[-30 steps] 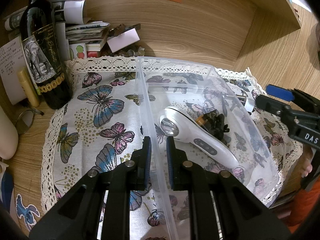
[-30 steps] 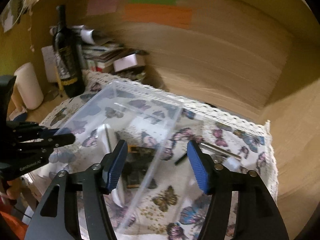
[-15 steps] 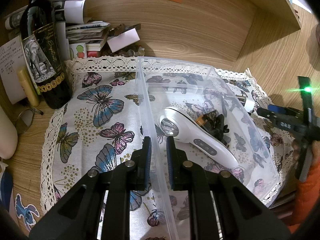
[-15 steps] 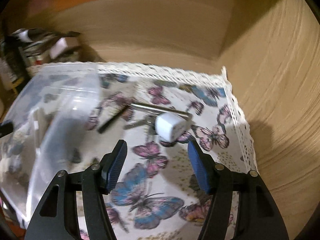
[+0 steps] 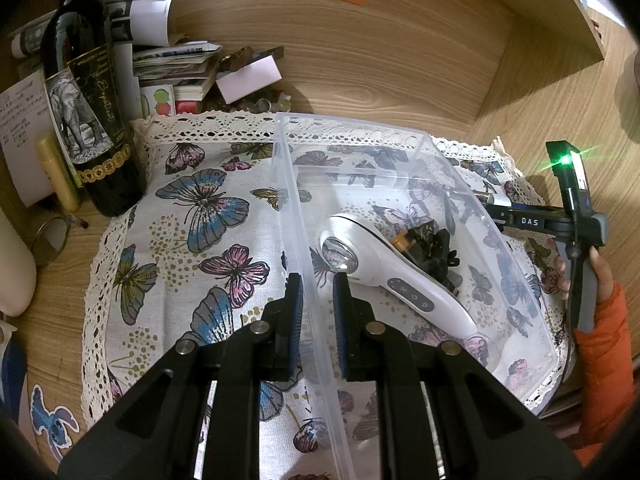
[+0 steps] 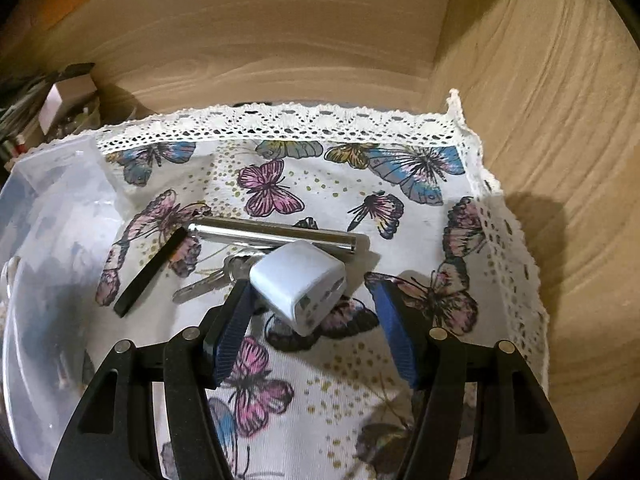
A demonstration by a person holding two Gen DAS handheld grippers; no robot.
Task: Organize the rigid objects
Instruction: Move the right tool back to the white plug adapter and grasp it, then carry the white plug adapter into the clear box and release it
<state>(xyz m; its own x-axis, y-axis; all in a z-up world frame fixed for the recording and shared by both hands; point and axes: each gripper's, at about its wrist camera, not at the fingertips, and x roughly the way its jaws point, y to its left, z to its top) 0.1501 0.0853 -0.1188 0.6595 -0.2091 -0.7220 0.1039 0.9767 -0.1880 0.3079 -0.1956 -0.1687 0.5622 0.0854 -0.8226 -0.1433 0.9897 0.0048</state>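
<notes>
A clear plastic bin (image 5: 288, 184) stands on a butterfly cloth (image 5: 192, 216). It holds a white handheld device (image 5: 384, 276) and a black clump (image 5: 432, 248). My left gripper (image 5: 314, 284) is shut on the bin's left wall. My right gripper (image 6: 310, 294) is open, its fingers on either side of a white charger cube (image 6: 298, 286) that lies on the cloth (image 6: 320, 184). Beside the cube lie a silver metal tube (image 6: 276, 236), a key (image 6: 204, 286) and a black stick (image 6: 150, 272). The bin's corner (image 6: 52, 216) is at the left of the right wrist view.
A dark wine bottle (image 5: 88, 108), papers and a small box (image 5: 248, 80) crowd the back left. Wooden walls close the back and right (image 6: 540, 120). The right hand tool (image 5: 576, 224) shows at the bin's right side.
My right gripper swung from over the bin to the right side of the cloth and came down around the white cube. My left gripper has not moved.
</notes>
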